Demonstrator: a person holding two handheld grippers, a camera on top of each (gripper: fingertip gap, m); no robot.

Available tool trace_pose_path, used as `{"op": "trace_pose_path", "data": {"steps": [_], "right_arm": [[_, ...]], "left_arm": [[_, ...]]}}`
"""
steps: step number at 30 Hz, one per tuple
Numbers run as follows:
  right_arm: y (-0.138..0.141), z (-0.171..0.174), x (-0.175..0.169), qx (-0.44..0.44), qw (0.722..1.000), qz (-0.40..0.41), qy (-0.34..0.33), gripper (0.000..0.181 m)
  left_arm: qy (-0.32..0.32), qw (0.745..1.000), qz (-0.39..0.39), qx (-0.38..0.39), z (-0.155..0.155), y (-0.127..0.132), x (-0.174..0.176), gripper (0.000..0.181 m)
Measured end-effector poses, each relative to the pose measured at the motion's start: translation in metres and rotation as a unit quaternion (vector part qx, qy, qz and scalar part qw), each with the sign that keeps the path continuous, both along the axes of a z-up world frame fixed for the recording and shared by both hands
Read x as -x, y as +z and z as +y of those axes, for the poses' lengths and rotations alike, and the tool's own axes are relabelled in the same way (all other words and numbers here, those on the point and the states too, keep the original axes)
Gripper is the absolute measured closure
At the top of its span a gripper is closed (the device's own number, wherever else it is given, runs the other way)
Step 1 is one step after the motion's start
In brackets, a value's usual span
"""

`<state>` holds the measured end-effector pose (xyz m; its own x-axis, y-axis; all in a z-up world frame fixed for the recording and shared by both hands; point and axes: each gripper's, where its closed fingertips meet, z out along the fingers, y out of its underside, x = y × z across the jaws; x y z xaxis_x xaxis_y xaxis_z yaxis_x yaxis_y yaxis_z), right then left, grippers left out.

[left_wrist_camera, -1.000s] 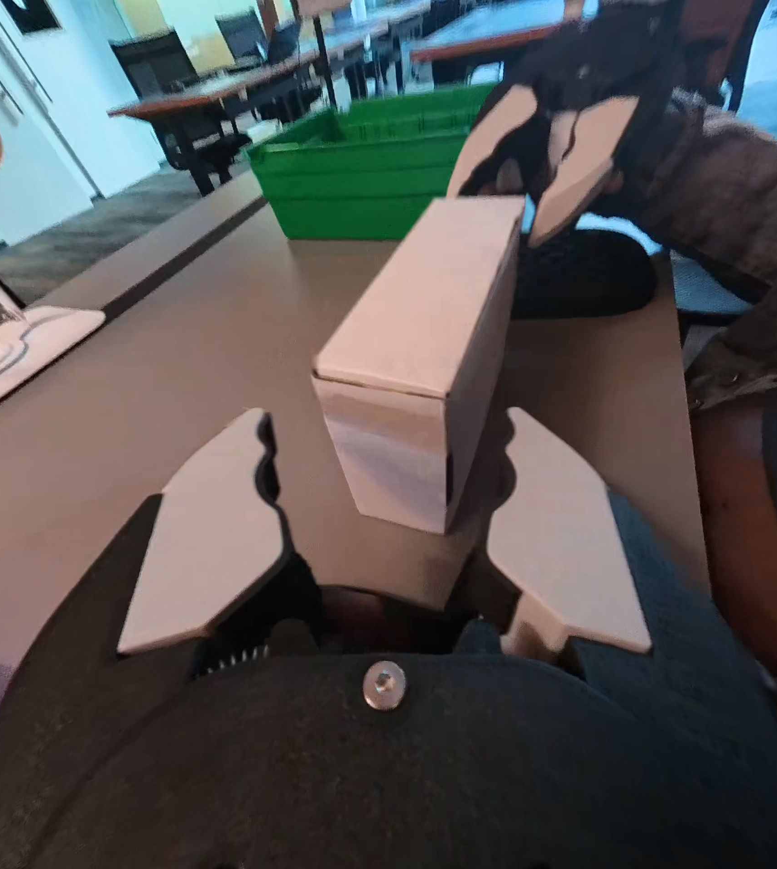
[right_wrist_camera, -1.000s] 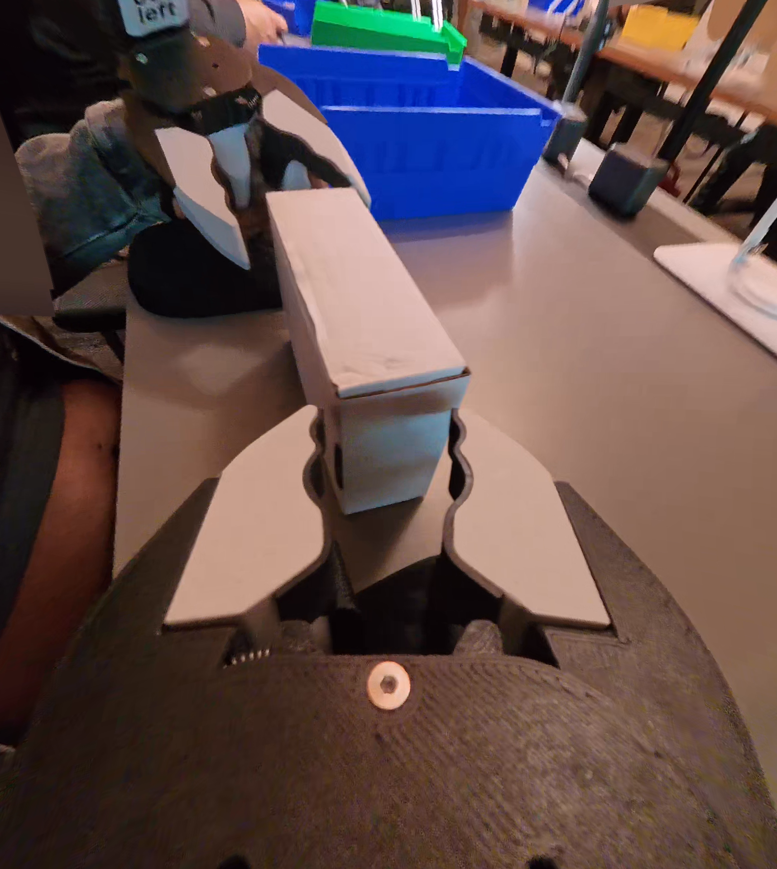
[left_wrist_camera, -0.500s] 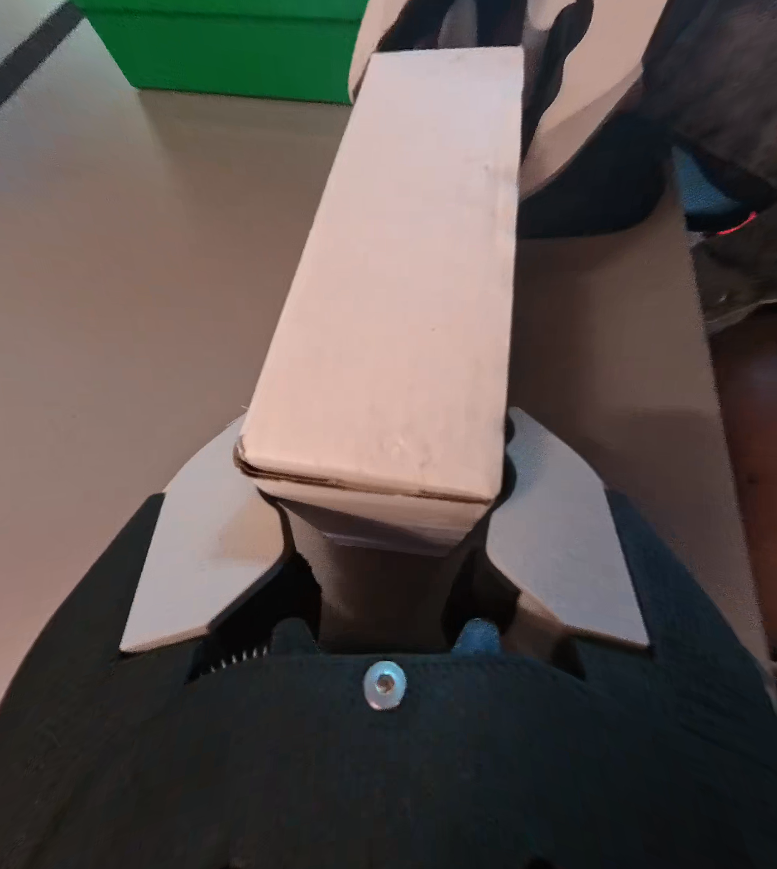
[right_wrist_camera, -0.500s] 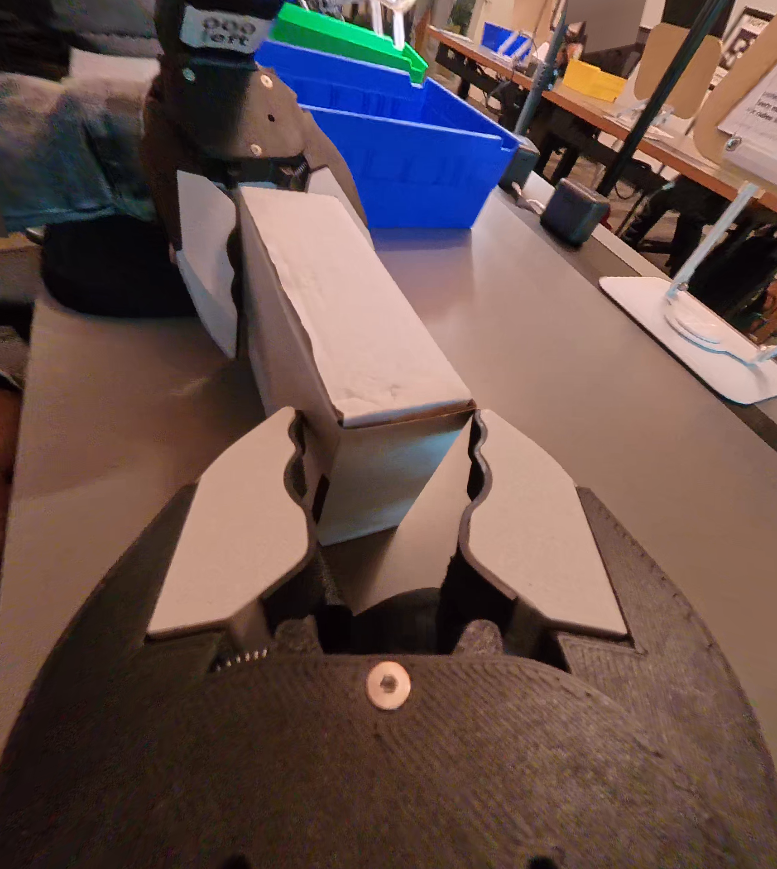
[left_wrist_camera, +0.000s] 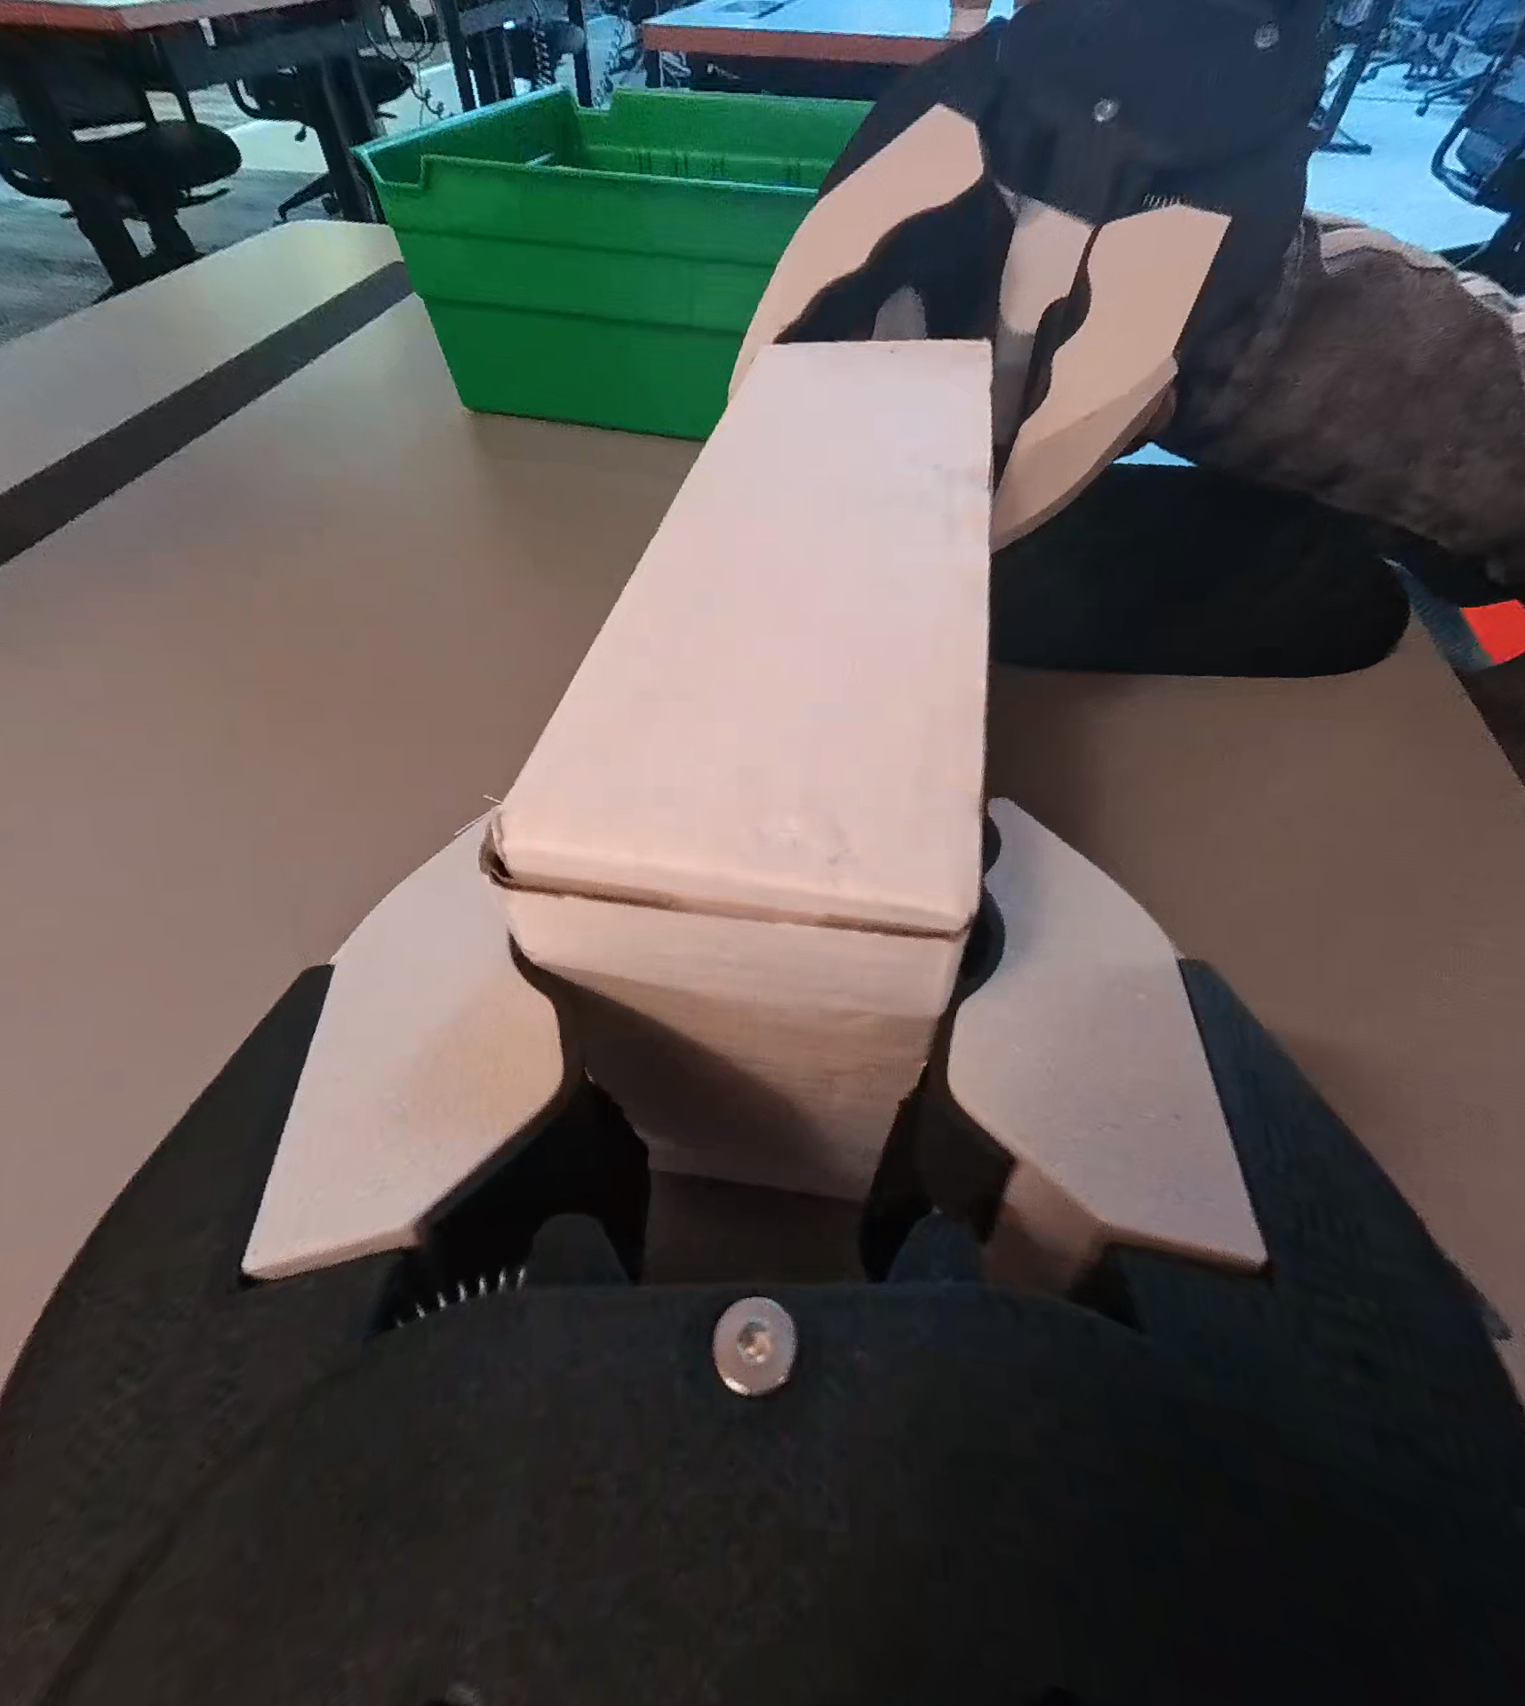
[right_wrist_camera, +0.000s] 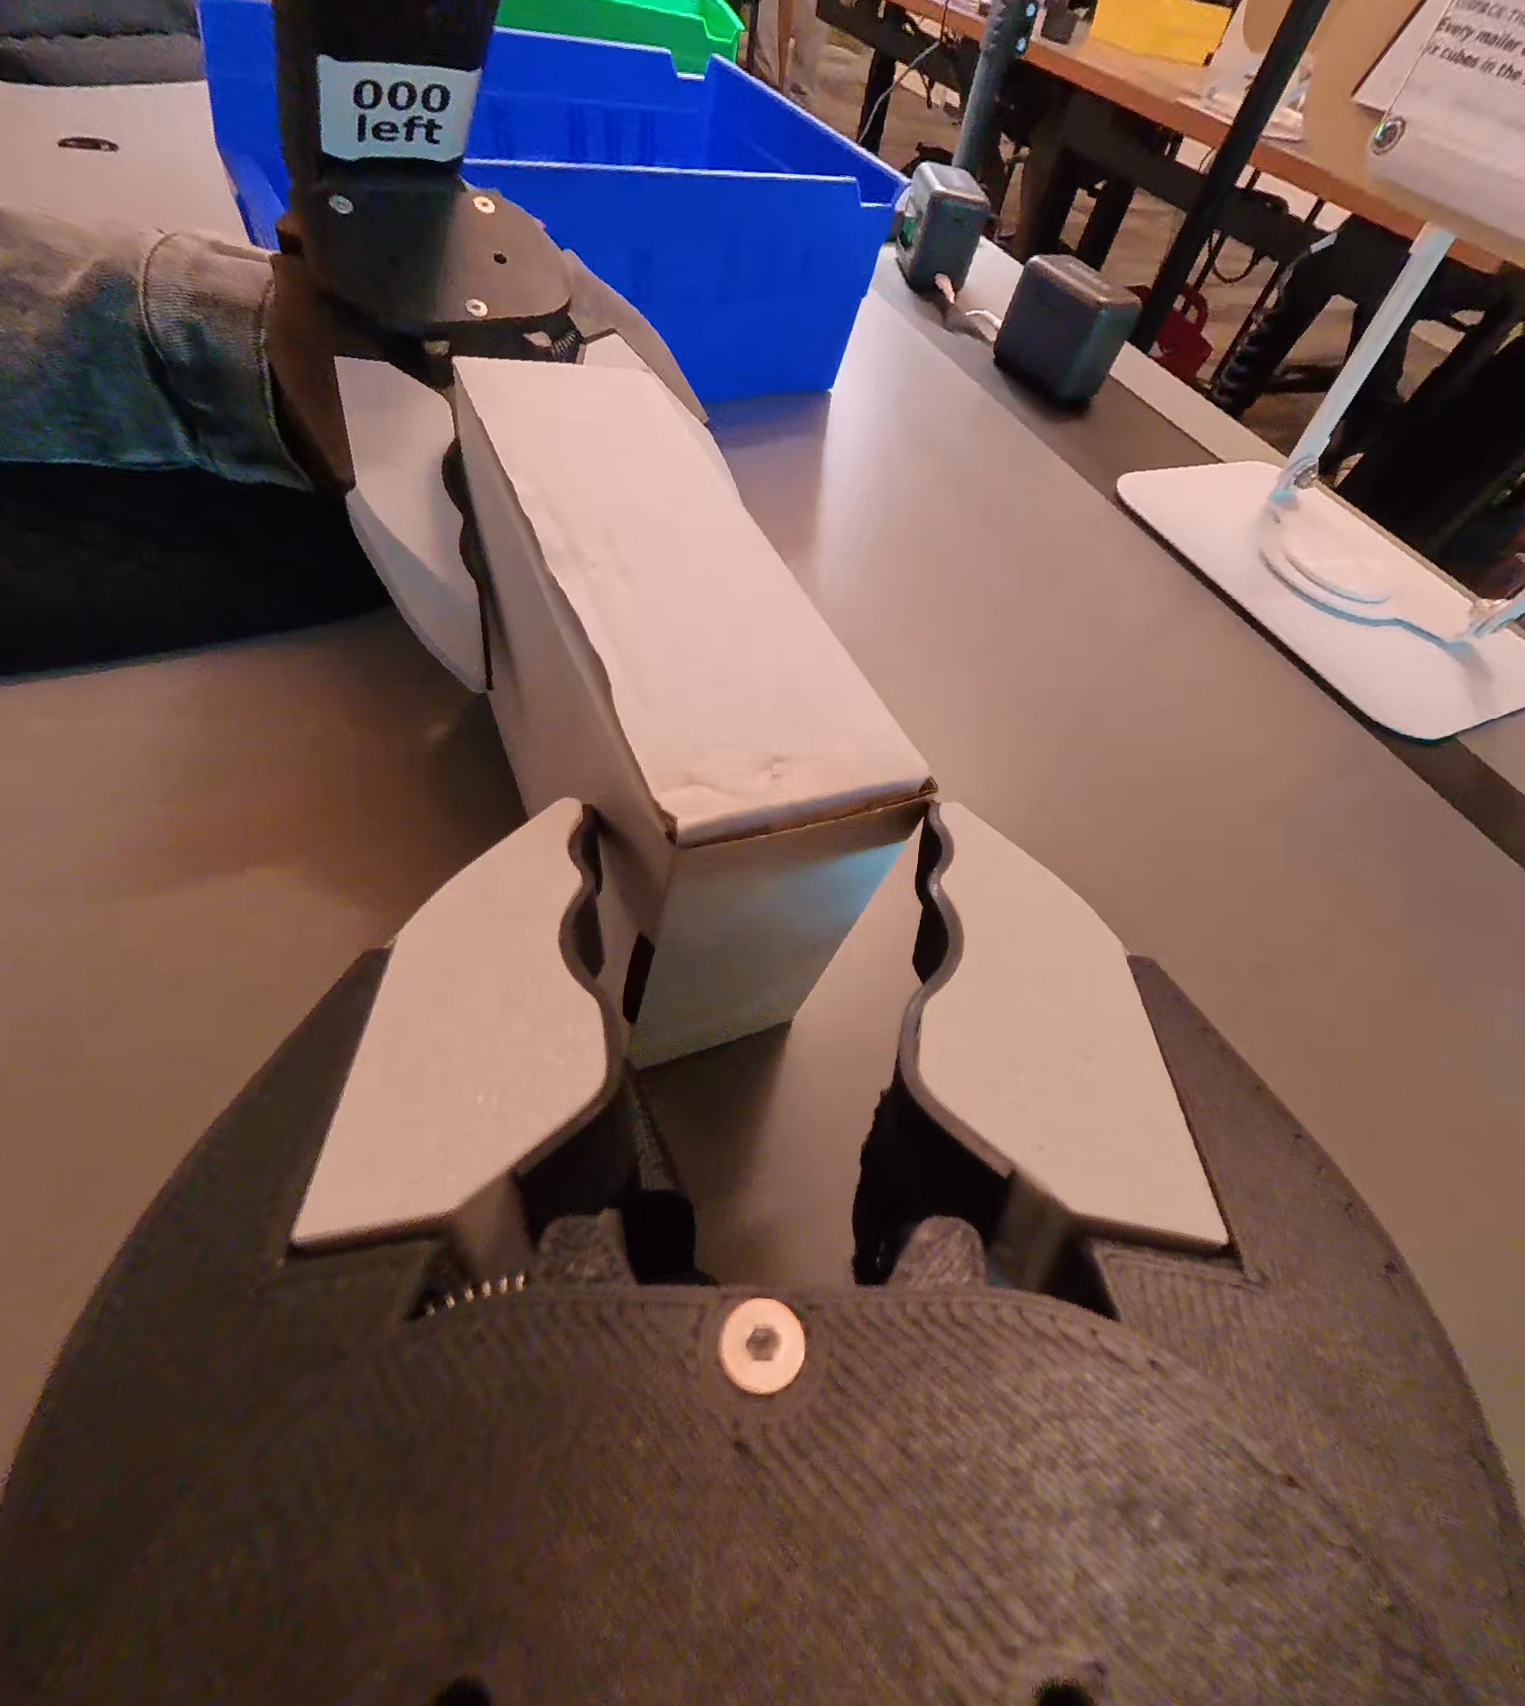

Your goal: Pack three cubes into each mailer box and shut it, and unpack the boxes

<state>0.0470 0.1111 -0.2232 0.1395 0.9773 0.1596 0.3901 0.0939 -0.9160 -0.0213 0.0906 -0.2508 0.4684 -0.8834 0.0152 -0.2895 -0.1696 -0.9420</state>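
Observation:
A shut white mailer box (left_wrist_camera: 786, 646) lies lengthwise between my two grippers on the grey table (left_wrist_camera: 186, 738). My left gripper (left_wrist_camera: 745, 831) is shut on the box's near end, with both fingers pressed against its sides. In the right wrist view the same box (right_wrist_camera: 694, 646) runs away from me. My right gripper (right_wrist_camera: 754, 812) straddles its other end with the jaws open: the left finger touches the box and the right finger stands a little off it. No cubes are in view.
A green bin (left_wrist_camera: 602, 277) stands behind the box in the left wrist view and a blue bin (right_wrist_camera: 694, 258) in the right wrist view. A white stand base (right_wrist_camera: 1340, 591) and two small dark blocks (right_wrist_camera: 1063, 323) sit at the table's far edge. A person's sleeve (left_wrist_camera: 1387, 388) rests over a black pad (left_wrist_camera: 1183, 572).
My left gripper moved up to the box's end and shut on it. My right gripper, shut on the other end a second ago, has opened.

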Motion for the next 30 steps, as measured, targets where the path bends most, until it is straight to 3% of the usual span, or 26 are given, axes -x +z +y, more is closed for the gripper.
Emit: {"op": "trace_pose_path", "data": {"steps": [4,6,8,10,16,25,30], "right_arm": [[0.003,-0.003,-0.009,-0.006,1.000,-0.030,0.001,0.118],[0.024,0.001,-0.015,-0.014,0.999,0.005,-0.035,0.117],[0.046,0.002,-0.022,-0.077,0.994,0.036,-0.065,0.123],[0.053,-0.010,-0.023,-0.158,0.986,0.015,-0.057,0.133],[0.038,-0.027,-0.001,-0.391,0.909,-0.132,-0.048,0.146],[0.040,-0.029,0.019,-0.496,0.842,-0.208,-0.032,0.152],[0.039,-0.033,0.041,-0.502,0.840,-0.206,-0.010,0.157]], "left_arm": [[0.007,0.999,0.033,-0.036,-0.002,-0.003,-0.002,0.097],[0.011,0.999,0.032,-0.030,-0.002,-0.004,0.000,0.098],[0.008,0.999,0.032,-0.029,-0.002,-0.004,0.000,0.098],[0.006,0.999,0.034,-0.033,-0.002,-0.004,-0.001,0.098],[0.003,0.998,0.038,-0.045,-0.004,-0.003,-0.002,0.098],[-0.001,0.998,0.058,-0.027,-0.003,-0.007,0.001,0.099],[-0.002,0.997,0.070,-0.033,-0.004,-0.007,0.000,0.099]]}}
